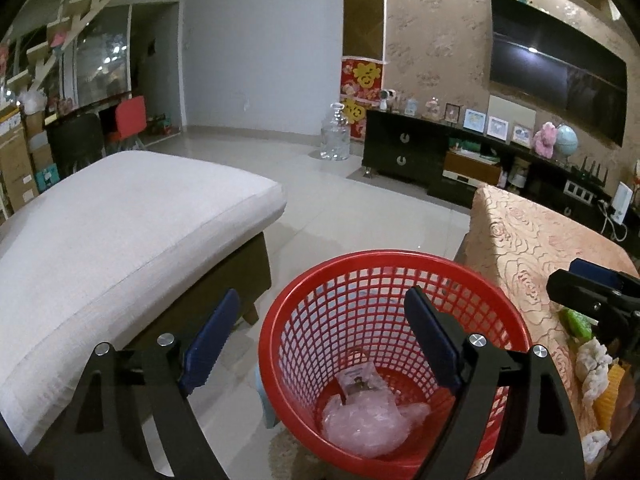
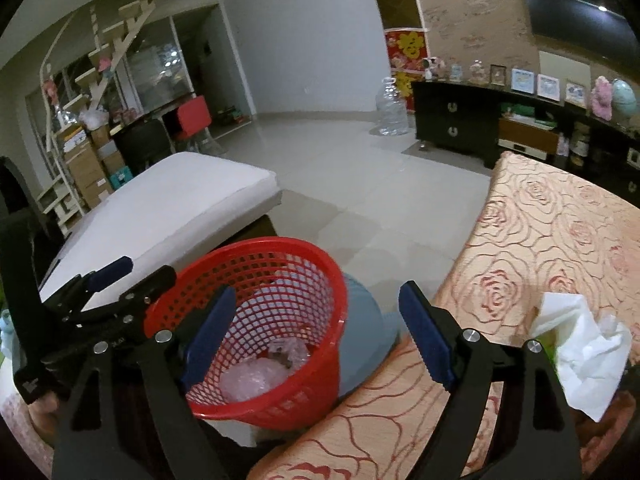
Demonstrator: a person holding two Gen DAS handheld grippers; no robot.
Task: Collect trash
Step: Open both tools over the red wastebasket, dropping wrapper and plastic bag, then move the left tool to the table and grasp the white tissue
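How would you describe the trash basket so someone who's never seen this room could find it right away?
Find the table with the rose-patterned cloth and the white-cushioned seat across from it. On the tiled floor between them stands the red plastic mesh basket. It is the only red lattice-walled container there, already holding crumpled clear plastic wrap at its bottom.

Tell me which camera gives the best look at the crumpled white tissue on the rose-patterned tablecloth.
The right wrist view: the white tissue lies whole and unblocked on the tablecloth, right of the open right tongs. The left wrist view shows only crumpled white bits at its right edge, partly behind the other tongs; I cannot tell if they are that tissue.
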